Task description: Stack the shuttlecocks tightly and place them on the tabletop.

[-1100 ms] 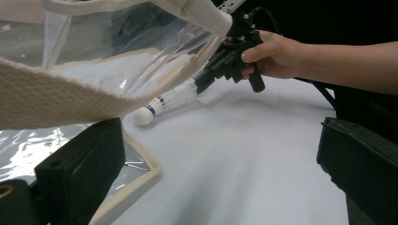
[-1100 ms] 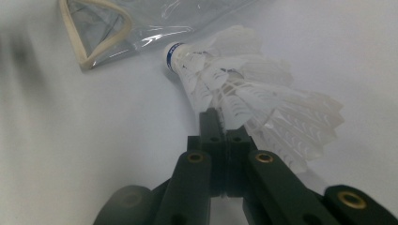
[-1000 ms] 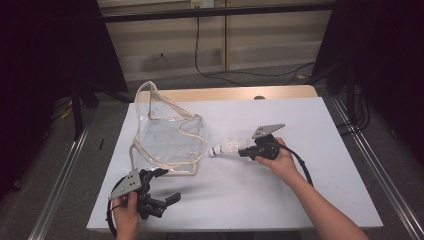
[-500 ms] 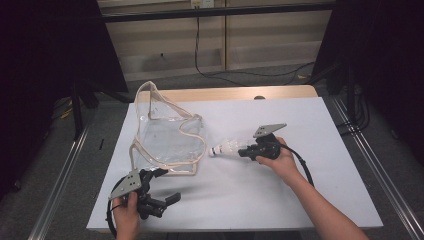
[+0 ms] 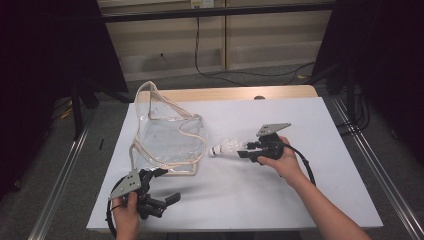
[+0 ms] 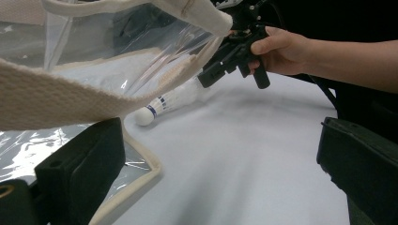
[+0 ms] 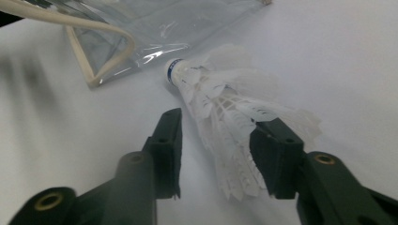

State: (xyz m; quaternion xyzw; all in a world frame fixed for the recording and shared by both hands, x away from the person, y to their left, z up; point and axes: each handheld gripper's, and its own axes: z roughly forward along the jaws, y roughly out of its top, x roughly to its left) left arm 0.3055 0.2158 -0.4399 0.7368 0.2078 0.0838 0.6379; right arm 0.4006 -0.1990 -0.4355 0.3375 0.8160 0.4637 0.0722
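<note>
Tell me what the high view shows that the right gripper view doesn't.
High view: the left hand, the right hand, the open left claw and the whole bag. Right gripper view: close up, feathers lying between the jaws of the right claw, which have just been opening. Both: the shuttlecock, the bag and the white table.

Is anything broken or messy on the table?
The shuttlecock lies on its side between the right gripper's jaws, its feathers ruffled and uneven. The clear bag lies slumped with a strap looped across it.
</note>
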